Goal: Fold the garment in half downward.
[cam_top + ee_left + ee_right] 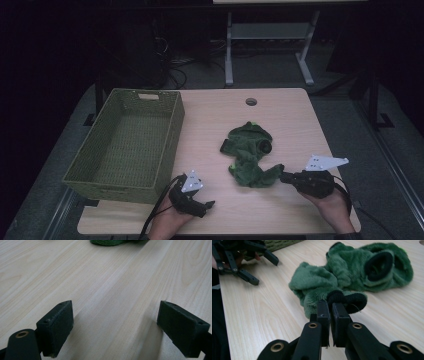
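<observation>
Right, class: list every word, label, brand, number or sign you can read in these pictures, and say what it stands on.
None: no readable text on the green basket, the green plush garment, the wooden table, the left gripper or the right gripper.

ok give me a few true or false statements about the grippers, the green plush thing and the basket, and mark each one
1. The right gripper is shut on a black-edged end of the green plush garment. True.
2. The left gripper is clamped on the garment. False: its jaws stand wide open over bare table.
3. The green woven basket already holds the garment. False: the garment lies on the table, right of the basket.
4. The basket sits on the left part of the table. True.
5. The garment is folded neatly. False: it lies crumpled.
</observation>
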Available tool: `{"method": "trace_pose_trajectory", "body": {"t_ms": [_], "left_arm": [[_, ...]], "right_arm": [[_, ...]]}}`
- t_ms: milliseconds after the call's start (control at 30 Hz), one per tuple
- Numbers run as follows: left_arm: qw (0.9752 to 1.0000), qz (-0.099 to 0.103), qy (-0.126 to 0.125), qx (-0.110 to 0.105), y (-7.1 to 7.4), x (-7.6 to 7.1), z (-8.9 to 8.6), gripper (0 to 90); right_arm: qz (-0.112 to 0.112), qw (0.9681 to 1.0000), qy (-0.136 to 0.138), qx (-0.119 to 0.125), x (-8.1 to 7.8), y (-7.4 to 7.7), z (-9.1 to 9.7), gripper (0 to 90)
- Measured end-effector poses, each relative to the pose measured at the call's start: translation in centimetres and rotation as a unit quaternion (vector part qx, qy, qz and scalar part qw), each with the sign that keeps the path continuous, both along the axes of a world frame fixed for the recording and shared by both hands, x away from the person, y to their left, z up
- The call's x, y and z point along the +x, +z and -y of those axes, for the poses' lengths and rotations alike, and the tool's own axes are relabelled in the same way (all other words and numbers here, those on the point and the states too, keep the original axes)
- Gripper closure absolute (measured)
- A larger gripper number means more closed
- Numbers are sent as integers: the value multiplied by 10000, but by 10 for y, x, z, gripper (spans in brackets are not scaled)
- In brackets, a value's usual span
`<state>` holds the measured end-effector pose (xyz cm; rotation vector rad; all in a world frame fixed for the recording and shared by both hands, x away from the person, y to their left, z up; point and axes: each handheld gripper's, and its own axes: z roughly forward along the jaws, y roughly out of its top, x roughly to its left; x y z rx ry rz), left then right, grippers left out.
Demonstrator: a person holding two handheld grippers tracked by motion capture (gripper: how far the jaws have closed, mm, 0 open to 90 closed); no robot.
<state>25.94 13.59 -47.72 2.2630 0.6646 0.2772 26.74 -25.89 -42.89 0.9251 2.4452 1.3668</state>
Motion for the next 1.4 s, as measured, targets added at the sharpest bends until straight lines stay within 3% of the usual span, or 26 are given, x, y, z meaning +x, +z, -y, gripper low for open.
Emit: {"method": "trace_pose_trajectory", "body": {"t_ms": [533,1100,1400], "left_arm": [[10000,-3,20,-25,0,0,0,129],[10000,15,10,-16,0,0,0,128],[10000,15,10,-17,0,0,0,128]], "right_arm": [[293,9987,379,147,15,13,-27,854],[229,9966,788,-6,38,12,-66,842],[237,9963,825,34,47,13,-81,798]]}}
